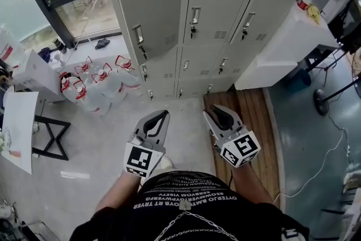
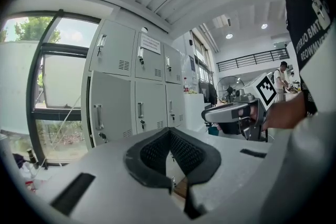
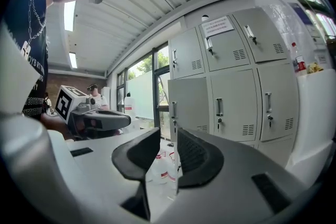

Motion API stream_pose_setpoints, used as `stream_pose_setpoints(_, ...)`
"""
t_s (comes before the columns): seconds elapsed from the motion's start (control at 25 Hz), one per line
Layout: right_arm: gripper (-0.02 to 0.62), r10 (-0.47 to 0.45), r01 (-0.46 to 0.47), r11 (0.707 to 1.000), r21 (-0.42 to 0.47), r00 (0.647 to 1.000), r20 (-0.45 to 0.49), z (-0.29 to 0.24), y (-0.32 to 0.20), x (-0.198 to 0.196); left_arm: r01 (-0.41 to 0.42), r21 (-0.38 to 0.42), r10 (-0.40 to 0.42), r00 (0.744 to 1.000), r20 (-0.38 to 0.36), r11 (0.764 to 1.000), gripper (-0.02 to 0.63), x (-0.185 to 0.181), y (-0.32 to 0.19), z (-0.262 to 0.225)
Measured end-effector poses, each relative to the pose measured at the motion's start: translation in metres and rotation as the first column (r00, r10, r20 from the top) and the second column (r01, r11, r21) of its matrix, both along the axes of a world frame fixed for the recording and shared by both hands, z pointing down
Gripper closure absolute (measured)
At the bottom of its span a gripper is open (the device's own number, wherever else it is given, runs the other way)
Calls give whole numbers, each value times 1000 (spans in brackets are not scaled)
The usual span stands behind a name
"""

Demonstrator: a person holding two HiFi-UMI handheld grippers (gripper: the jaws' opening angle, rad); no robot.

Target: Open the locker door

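Observation:
The grey locker bank stands ahead. Its left-column door hangs ajar with a dark gap along its top, and its handle carries a key below. That door shows in the left gripper view and in the right gripper view. Both grippers are held near the person's waist, well short of the lockers. My left gripper is shut, pads meeting at the tips, with nothing in it. My right gripper is open, and only the floor shows through the gap between its pads.
Several large water bottles lie on the floor left of the lockers. A white counter juts out at the right, with a wooden platform beside it. A folding table stands at the left. A cable trails over the floor.

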State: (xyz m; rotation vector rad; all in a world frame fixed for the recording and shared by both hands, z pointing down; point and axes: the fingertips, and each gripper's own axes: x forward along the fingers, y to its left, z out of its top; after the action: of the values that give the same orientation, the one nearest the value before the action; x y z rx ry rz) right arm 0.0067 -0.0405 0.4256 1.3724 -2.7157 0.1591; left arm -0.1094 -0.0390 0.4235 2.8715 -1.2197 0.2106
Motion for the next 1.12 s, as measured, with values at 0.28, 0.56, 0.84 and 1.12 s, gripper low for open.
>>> stream_pose_setpoints(0.28,497,25,-25,1000,6,999,-30,-3,-35,-19,-32,15,32,999,-11,999,612,-19,-41,-4)
stream_pose_setpoints(0.56,497,62,-62,998,2,997,-36,-5,-57,-32,-65,7,65,998,-19,998,612,-36,-62,2)
stream_pose_setpoints(0.84,497,74,-76,997,-19,995,-72,4,-63,-28,-95,-23,94,995,-34,995,612,-27,-76,18)
stream_pose_setpoints(1.12,497,72,-74,996,-56,997,-41,21,-83,-2,-99,-55,99,995,-9,994,612,1,-104,32)
